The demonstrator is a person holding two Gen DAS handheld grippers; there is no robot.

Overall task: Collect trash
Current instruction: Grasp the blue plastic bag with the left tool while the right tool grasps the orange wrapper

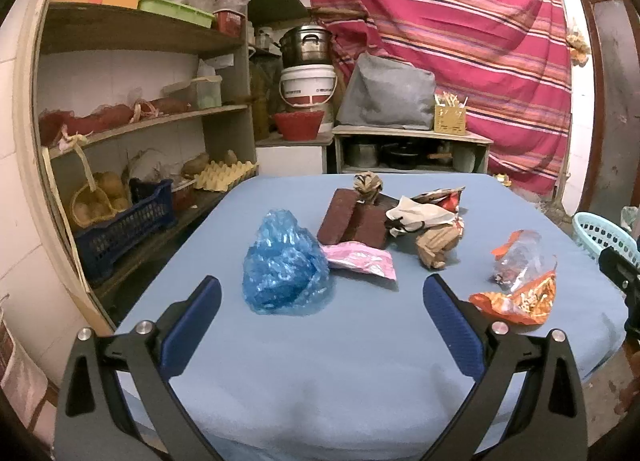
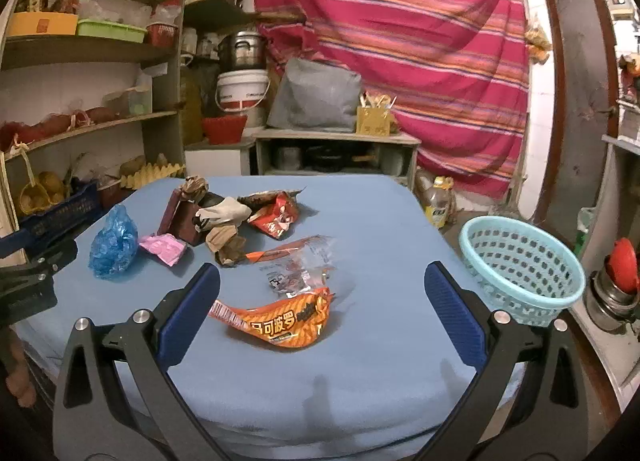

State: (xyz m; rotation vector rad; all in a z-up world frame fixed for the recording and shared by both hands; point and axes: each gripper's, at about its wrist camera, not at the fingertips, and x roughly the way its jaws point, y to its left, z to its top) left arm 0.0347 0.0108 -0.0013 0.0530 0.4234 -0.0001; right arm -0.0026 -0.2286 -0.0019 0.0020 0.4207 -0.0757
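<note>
Trash lies scattered on a blue-covered table (image 1: 320, 373) (image 2: 380, 221). A crumpled blue plastic bag (image 1: 285, 266) (image 2: 113, 242) sits just beyond my open left gripper (image 1: 322, 288). Behind it are a pink wrapper (image 1: 362, 260) (image 2: 164, 247), a brown box (image 1: 354, 223) (image 2: 182, 217), crumpled brown paper (image 1: 436, 243) (image 2: 228, 243), a white glove (image 2: 224, 211) and a red snack bag (image 2: 278, 217). An orange snack wrapper (image 2: 280, 319) (image 1: 516, 299) and a clear wrapper (image 2: 298, 267) (image 1: 520, 257) lie ahead of my open right gripper (image 2: 322, 275). Neither gripper holds anything.
A light teal basket (image 2: 520, 273) (image 1: 600, 233) stands at the table's right edge. Shelves (image 1: 132, 117) with baskets, an egg tray and a blue crate line the left. A striped red cloth (image 2: 400, 41) hangs behind. A metal container with a red lid (image 2: 616, 285) stands far right.
</note>
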